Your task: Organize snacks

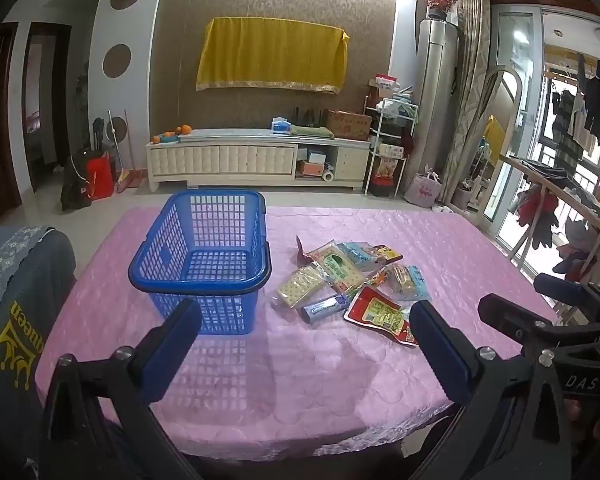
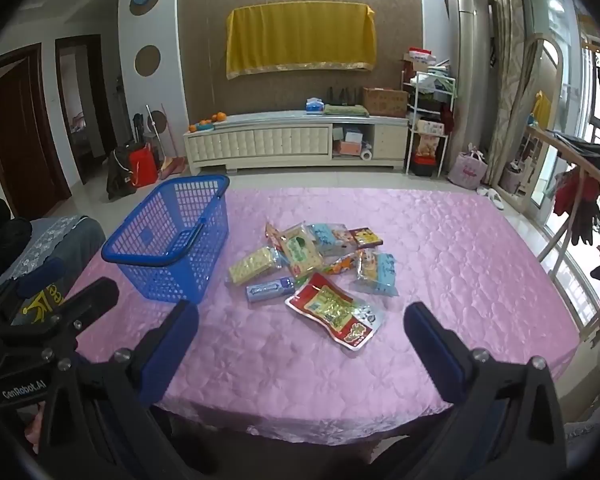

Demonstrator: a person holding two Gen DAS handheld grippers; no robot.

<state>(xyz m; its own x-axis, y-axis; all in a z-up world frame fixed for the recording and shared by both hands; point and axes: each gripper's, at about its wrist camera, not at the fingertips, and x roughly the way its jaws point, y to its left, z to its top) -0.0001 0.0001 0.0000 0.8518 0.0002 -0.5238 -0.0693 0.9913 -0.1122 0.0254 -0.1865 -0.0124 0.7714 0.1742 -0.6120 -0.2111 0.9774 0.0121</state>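
One table, pink quilted cloth [image 2: 440,248]. One blue mesh basket [image 1: 204,264] at 10 o'clock from table centre, upright, nothing in it, handles folded down. Snack pile [image 2: 320,264] just right of the basket, near table centre: about nine packets, overlapping, exact count unclear. Nearest: one red-bordered pouch [image 2: 336,314] at 6 o'clock of the pile, one blue-grey roll [image 2: 270,289] at 8, one yellow cracker pack [image 2: 254,265] at 9. Left gripper [image 1: 306,342] and right gripper [image 2: 300,344]: both spread wide, holding nothing, above the near table edge.
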